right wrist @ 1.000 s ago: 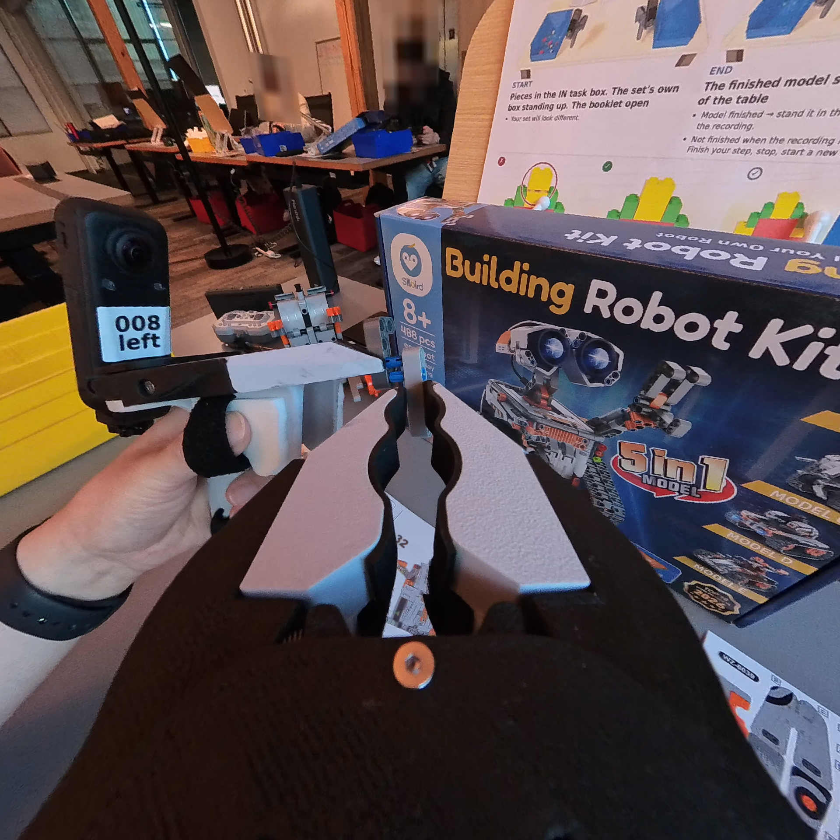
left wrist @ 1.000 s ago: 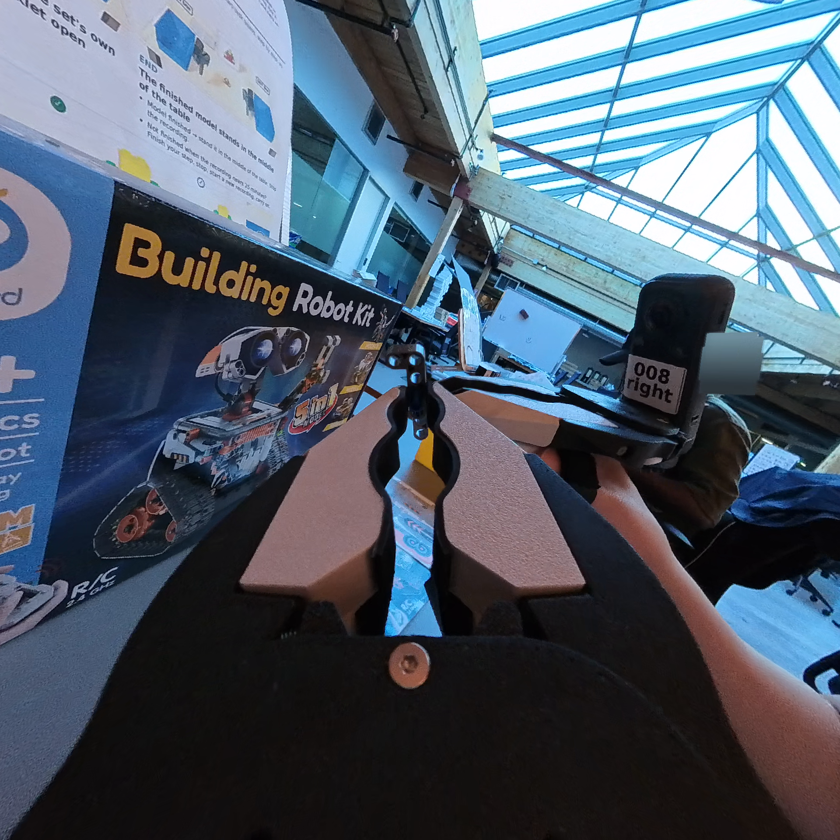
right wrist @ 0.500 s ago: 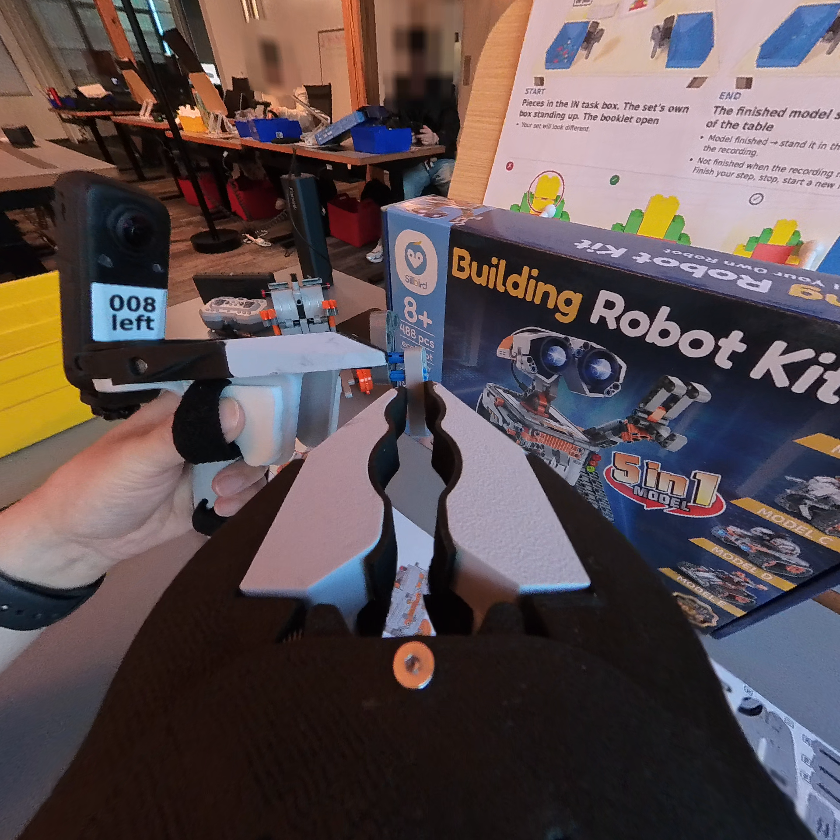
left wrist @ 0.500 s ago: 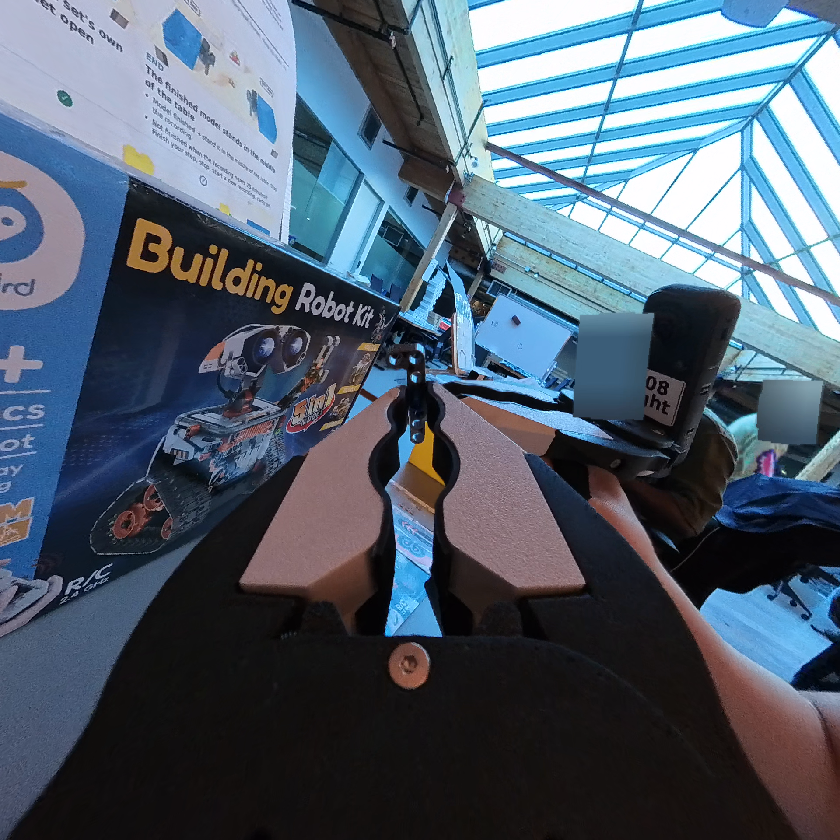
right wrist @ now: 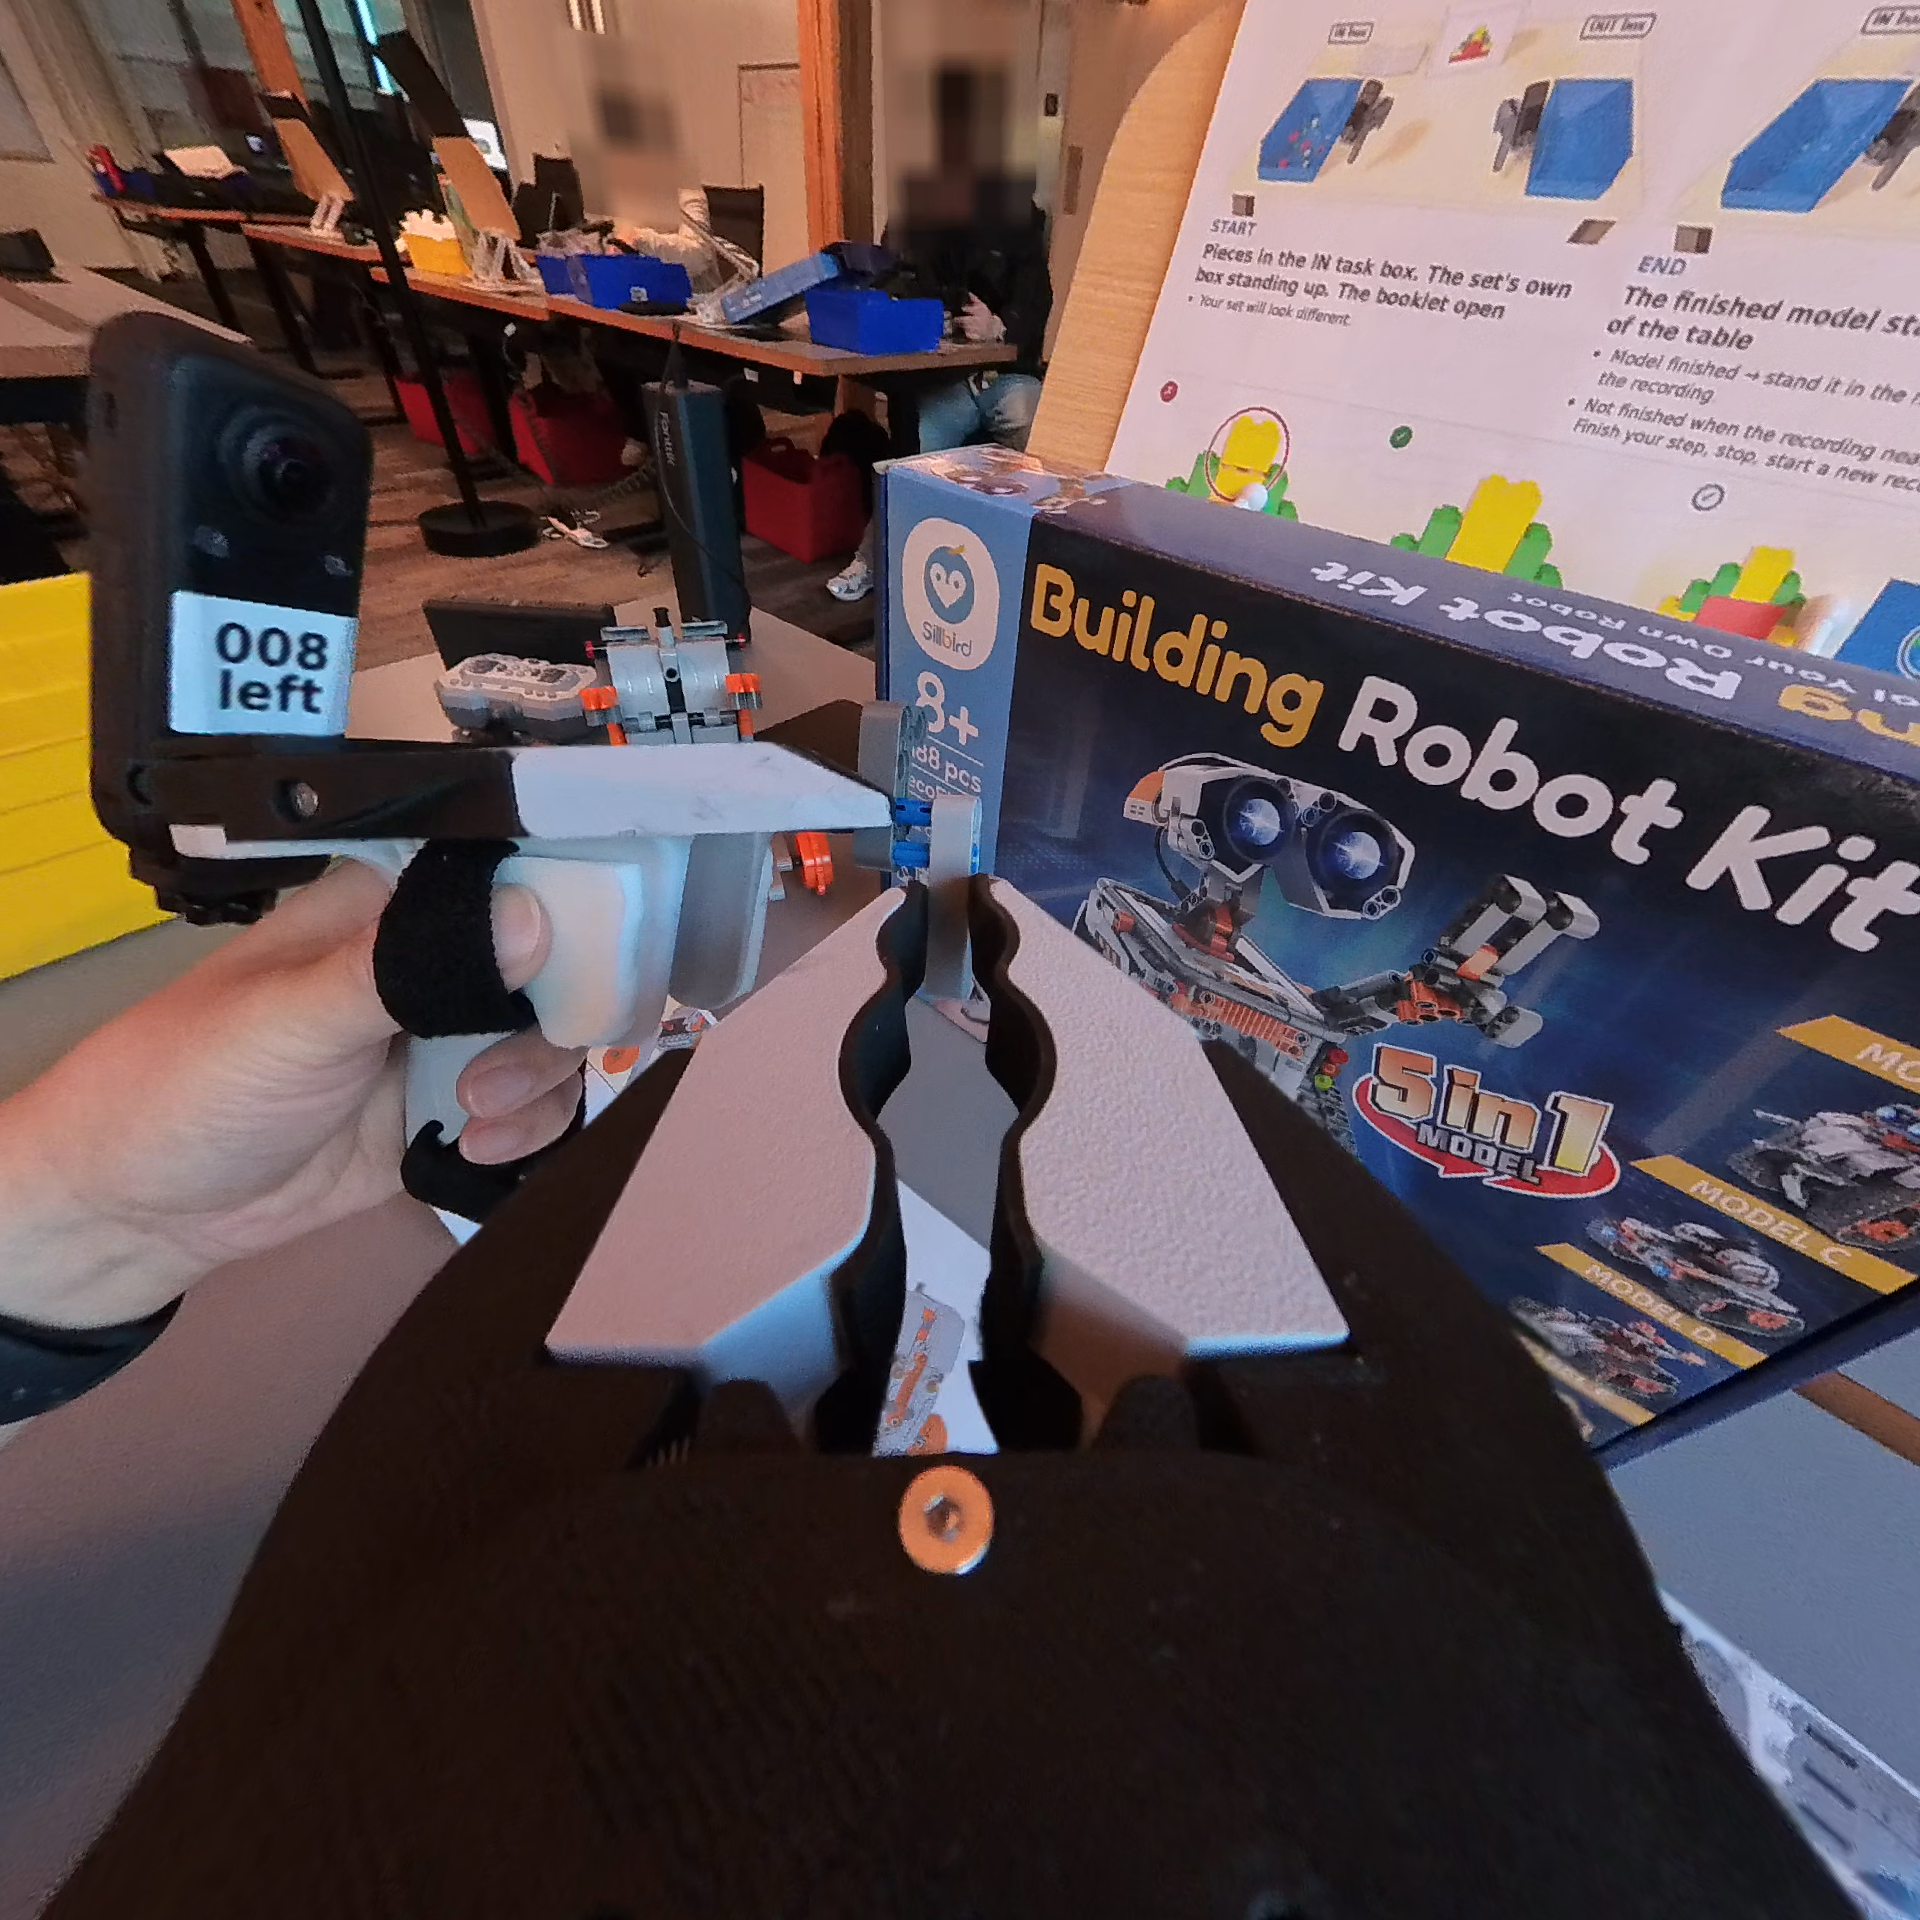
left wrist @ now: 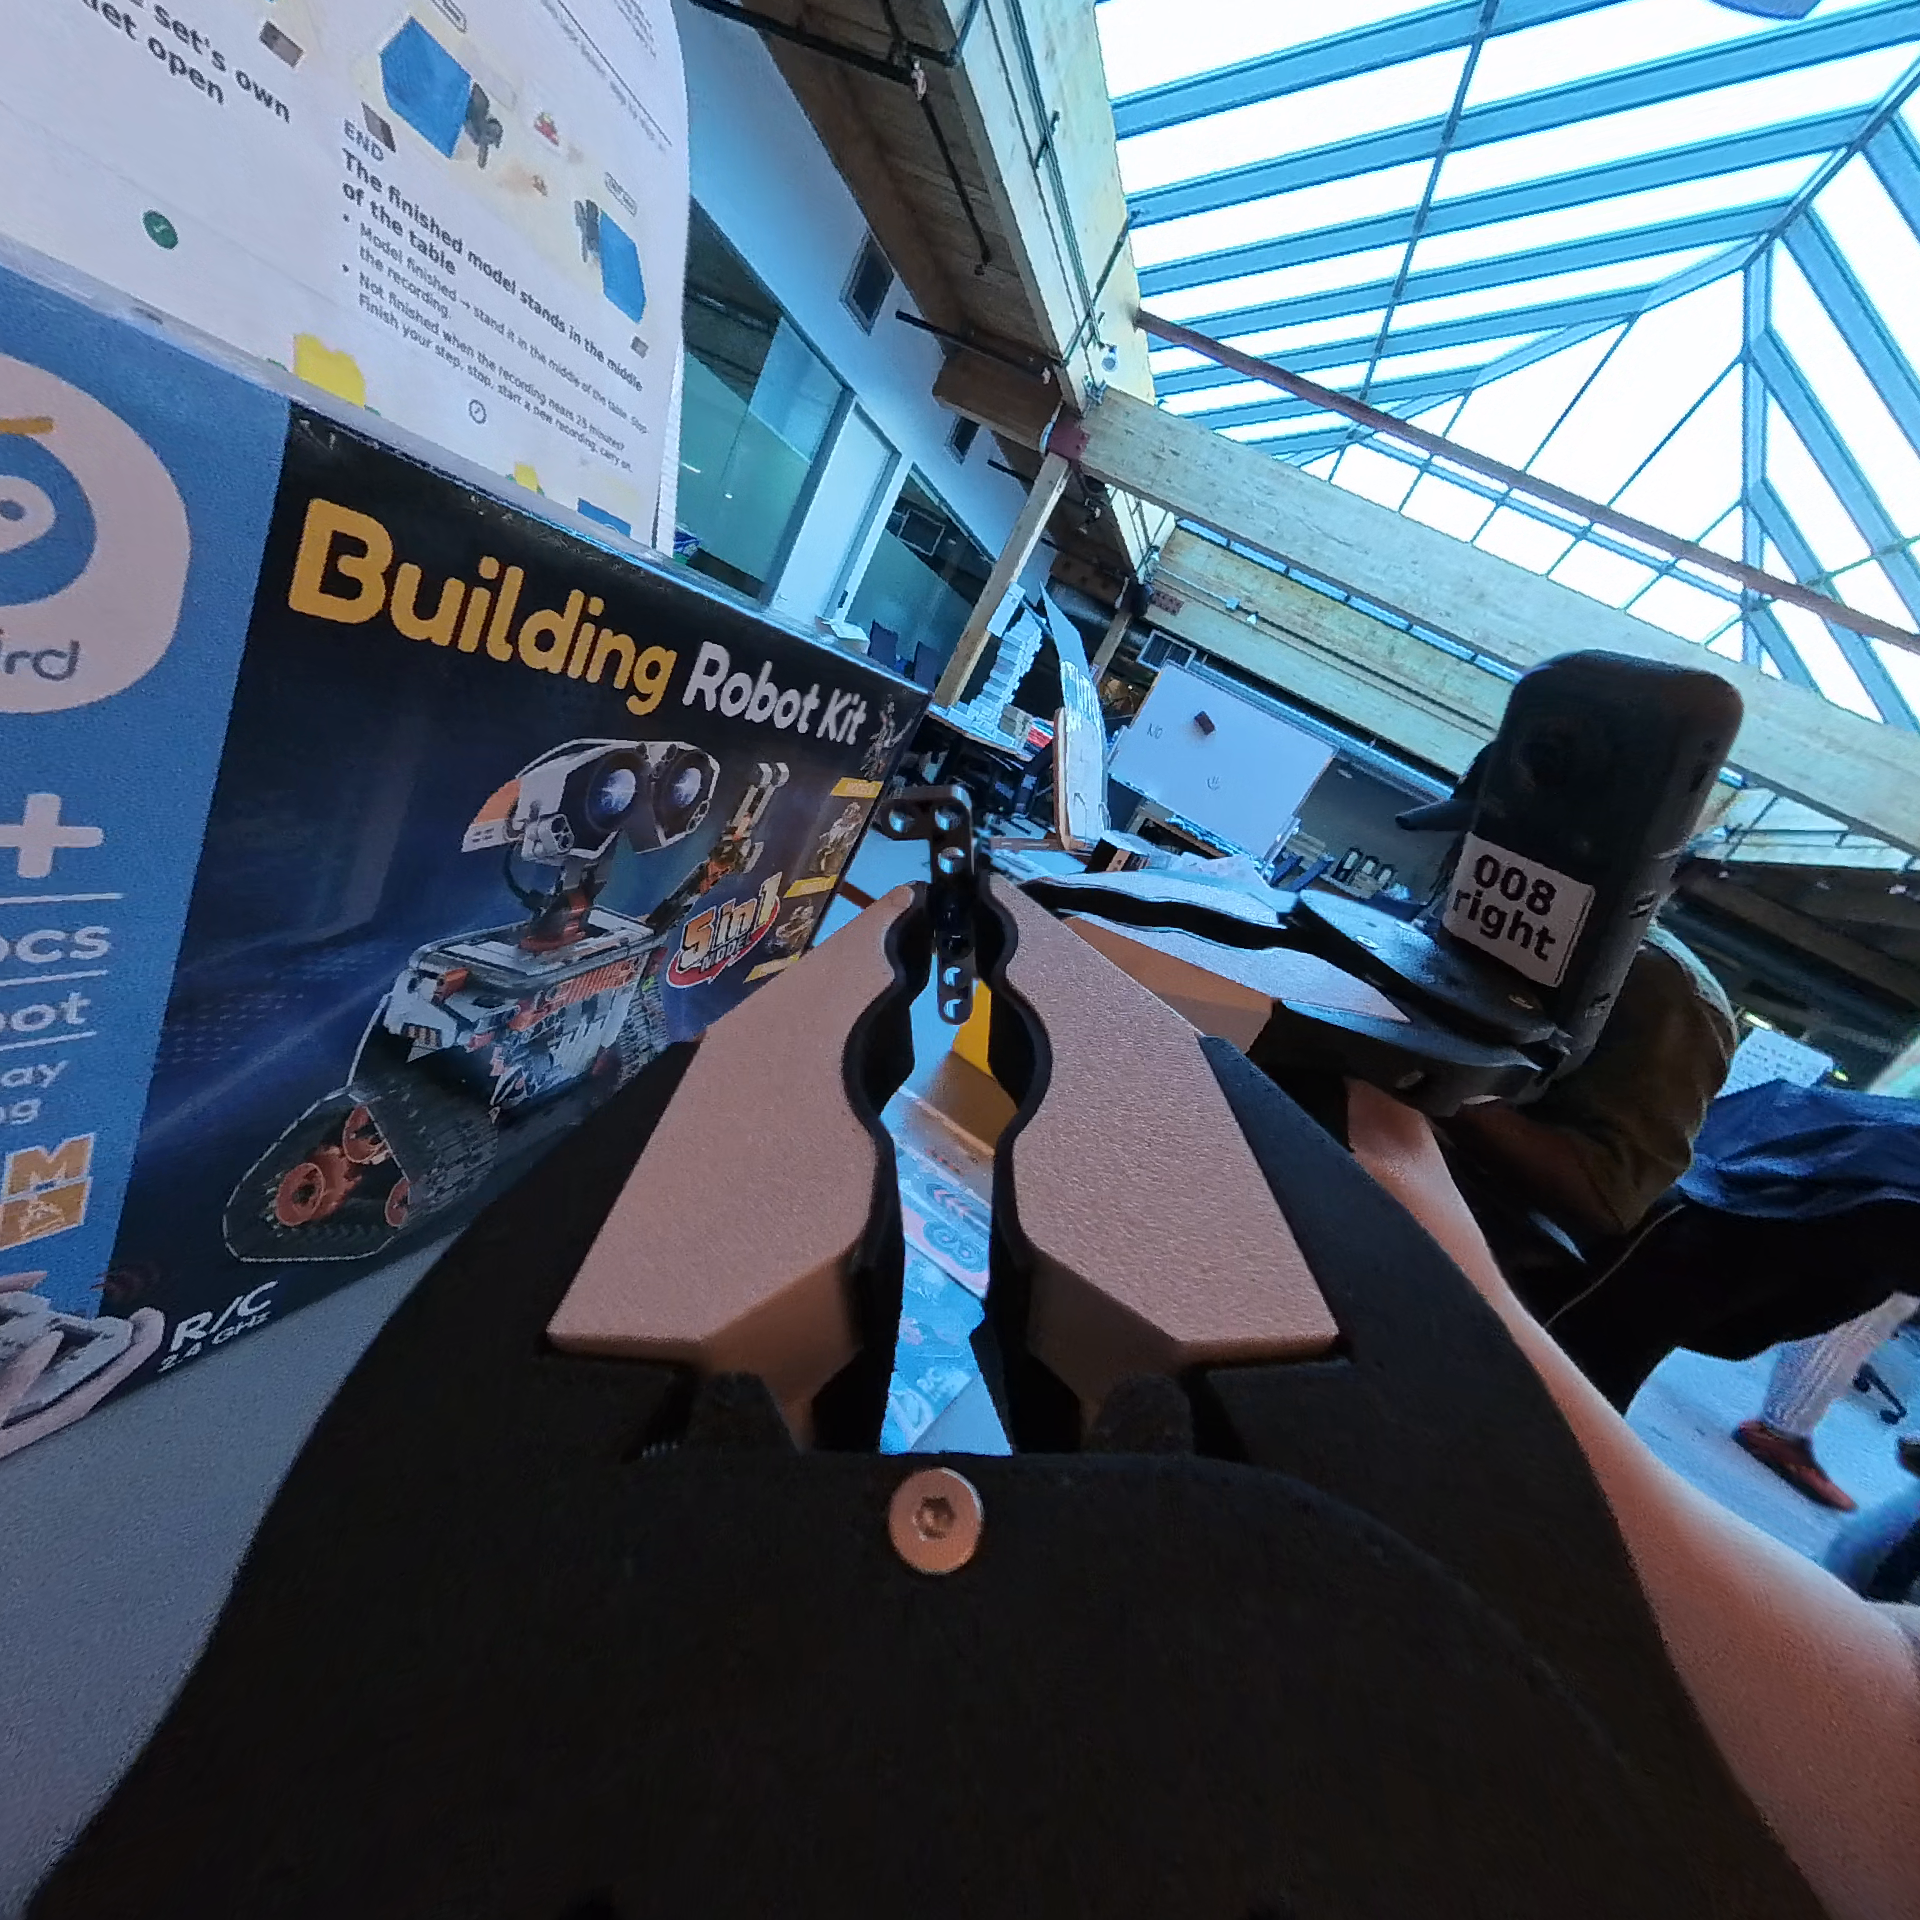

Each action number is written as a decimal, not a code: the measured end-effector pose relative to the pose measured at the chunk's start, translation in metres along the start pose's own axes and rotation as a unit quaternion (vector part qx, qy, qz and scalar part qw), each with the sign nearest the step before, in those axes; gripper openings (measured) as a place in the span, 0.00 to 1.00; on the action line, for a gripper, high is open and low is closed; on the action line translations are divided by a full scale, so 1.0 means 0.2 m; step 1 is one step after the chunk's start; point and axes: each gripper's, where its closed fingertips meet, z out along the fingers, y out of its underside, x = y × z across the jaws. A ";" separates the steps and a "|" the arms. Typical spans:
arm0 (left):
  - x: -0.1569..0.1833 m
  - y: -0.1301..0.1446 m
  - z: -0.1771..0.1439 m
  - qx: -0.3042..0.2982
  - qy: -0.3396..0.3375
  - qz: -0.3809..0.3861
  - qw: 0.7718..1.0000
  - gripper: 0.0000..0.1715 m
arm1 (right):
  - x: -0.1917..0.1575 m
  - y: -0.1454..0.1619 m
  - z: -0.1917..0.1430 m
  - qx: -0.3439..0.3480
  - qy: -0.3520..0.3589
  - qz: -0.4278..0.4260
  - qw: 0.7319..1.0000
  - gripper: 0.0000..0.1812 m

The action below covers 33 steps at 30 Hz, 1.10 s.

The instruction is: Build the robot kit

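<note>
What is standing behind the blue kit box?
Behind the kit box stands a white instruction sheet on a wooden board. The box covers their lower part.

Daylight pours through a glass roof (left wrist: 1507,260) high above and to the right of the left gripper (left wrist: 951,914), its panes blown out almost to white. Against that brightness the gripper's black body reads as a flat, detail-poor mass, and its fingers (left wrist: 748,1122) take a warm pinkish cast. The kit box (left wrist: 499,883) left of the fingers sits in soft shade. Straight beams bow strongly near the picture edges.

Around the right gripper (right wrist: 945,904) the light is dimmer and warmer. The room beyond its tips is soft, with smeared mosaic patches. Nearby, the box face (right wrist: 1403,935) is sharp, with faint sheen along its top edge.
</note>
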 end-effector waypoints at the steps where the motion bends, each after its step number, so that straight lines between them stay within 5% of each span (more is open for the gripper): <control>1: 0.00 0.00 0.00 0.001 0.003 -0.003 1.000 0.02 | 0.00 0.00 0.00 0.003 -0.005 -0.009 1.000 0.04; 33: 0.06 -0.03 0.00 -0.031 -0.024 0.083 0.996 0.03 | -0.02 -0.05 -0.03 0.019 0.025 -0.061 0.998 0.04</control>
